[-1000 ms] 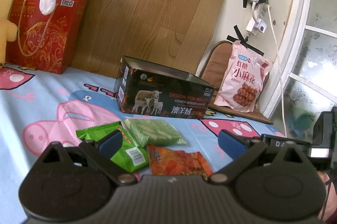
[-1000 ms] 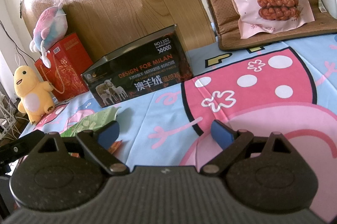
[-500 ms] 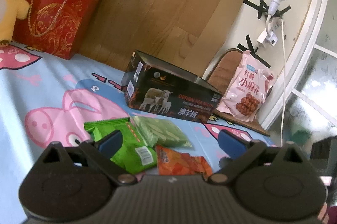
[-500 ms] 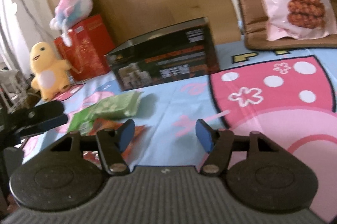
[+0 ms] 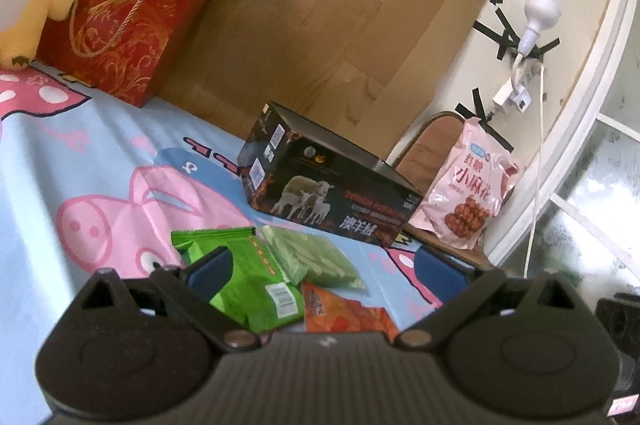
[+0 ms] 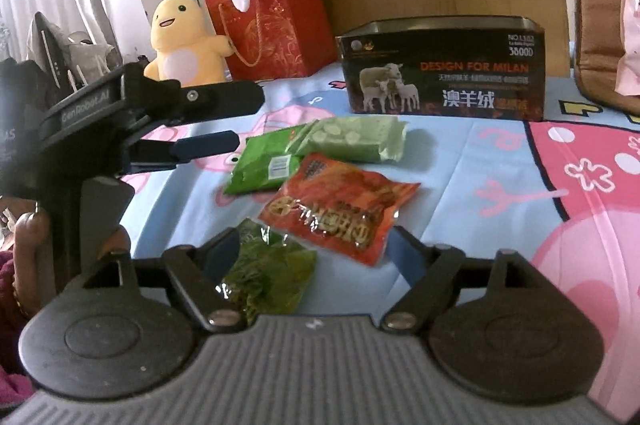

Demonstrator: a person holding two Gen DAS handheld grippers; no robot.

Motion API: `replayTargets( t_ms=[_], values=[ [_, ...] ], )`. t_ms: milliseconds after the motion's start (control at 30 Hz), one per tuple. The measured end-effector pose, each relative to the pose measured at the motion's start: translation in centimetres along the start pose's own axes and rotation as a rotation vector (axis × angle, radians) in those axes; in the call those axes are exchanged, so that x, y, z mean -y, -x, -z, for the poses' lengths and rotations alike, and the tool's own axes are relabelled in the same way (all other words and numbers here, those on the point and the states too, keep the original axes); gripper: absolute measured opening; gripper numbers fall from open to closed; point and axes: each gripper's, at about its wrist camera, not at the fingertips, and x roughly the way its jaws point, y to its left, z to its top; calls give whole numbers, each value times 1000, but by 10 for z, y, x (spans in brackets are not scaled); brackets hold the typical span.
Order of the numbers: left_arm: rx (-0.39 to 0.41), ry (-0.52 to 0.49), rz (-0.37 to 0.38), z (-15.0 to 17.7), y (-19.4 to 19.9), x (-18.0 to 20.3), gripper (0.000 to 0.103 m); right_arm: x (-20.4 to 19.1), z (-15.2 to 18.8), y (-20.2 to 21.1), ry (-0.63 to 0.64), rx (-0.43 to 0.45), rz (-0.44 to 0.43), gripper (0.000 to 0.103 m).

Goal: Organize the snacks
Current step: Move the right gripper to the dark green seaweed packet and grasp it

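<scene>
I am at the approach step: both tools, right tool [image 6: 310,251] just re-widened and left tool [image 5: 324,267], stand wide and empty over 4 snack packets [image 6: 340,209] on the bed, so next I lower onto 1 and close.

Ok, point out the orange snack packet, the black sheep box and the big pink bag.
orange snack packet [image 6: 340,209], right wrist view, middle of its printed front
black sheep box [image 6: 440,81], right wrist view, front panel
big pink bag [image 5: 468,197], left wrist view, front face

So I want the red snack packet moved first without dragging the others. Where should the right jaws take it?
Grip the red snack packet by its near sealed edge, coming in low from the right gripper's side: it lies flat, its far corner overlaps the bright green packet.
</scene>
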Motion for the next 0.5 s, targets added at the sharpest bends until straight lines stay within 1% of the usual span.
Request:
replayTargets(
  t_ms=[133, 233, 267, 300, 367, 500],
  values=[
    [2, 0, 0, 0, 0, 0, 100, -8, 0, 7, 31, 26, 2, 83],
    [3, -3, 1, 0, 0, 0, 100, -17, 2, 8, 71, -3, -33, 84],
    [3, -2, 1, 0, 0, 0, 100, -19, 4, 5, 77, -25, -47, 85],
    [3, -2, 0, 0, 0, 0, 100, -21, 5, 2, 79, -41, -52, 88],
    [3, 0, 0, 0, 0, 0, 100, -23, 7, -4, 85, -61, -44, 89],
    [1, 5, 1, 0, 0, -1, 100, -26, 8, -5, 100, -67, -39, 90]
  ],
)
